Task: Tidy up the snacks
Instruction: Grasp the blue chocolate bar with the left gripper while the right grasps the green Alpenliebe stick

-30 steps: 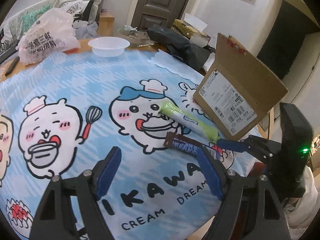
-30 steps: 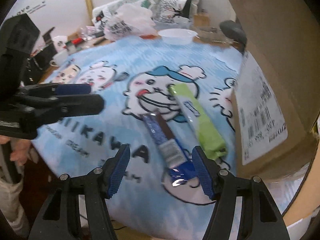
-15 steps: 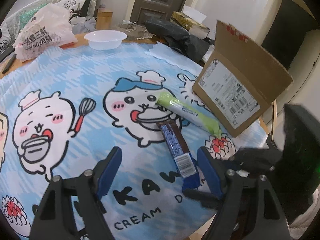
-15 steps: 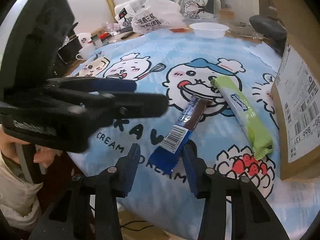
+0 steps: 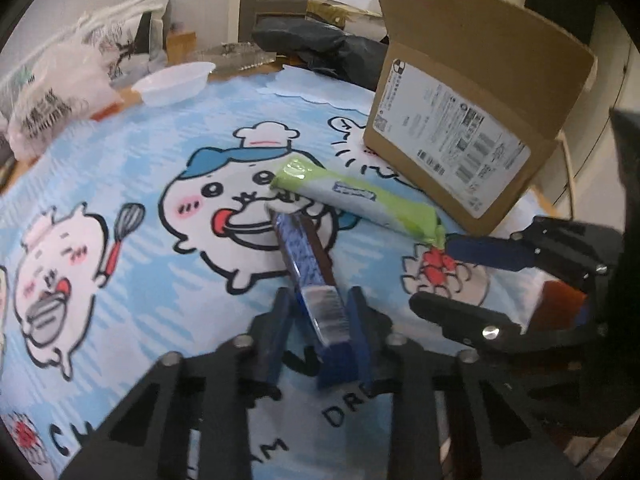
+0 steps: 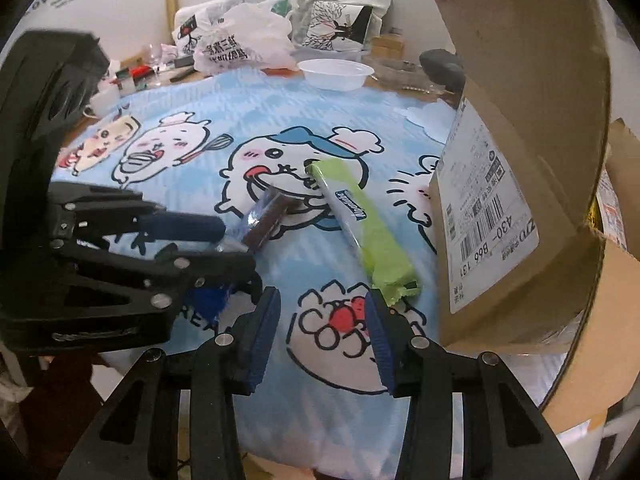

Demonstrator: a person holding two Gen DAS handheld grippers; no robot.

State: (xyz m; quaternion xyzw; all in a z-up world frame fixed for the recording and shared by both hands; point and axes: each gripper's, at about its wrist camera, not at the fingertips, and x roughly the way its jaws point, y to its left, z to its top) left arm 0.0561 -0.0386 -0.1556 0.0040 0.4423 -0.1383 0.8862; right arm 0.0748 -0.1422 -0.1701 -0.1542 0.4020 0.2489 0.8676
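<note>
Inspecting the left gripper (image 5: 320,328), we find its jaws, apart a second ago, now clamped on the near end of the blue snack bar (image 5: 308,264), ready for lifting toward the cardboard box (image 5: 452,152). The right gripper (image 6: 320,332) hovers, jaws apart and empty, near the green snack pack (image 6: 368,232) on the desk.

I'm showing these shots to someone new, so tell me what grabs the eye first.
The pale blue cartoon tablecloth fills both views. On it, the left gripper is shut on the near end of a blue snack bar, with a green snack pack lying just beyond it. To their right stands an open cardboard box with a shipping label, and the right gripper hangs open and empty near the green pack's end.
</note>
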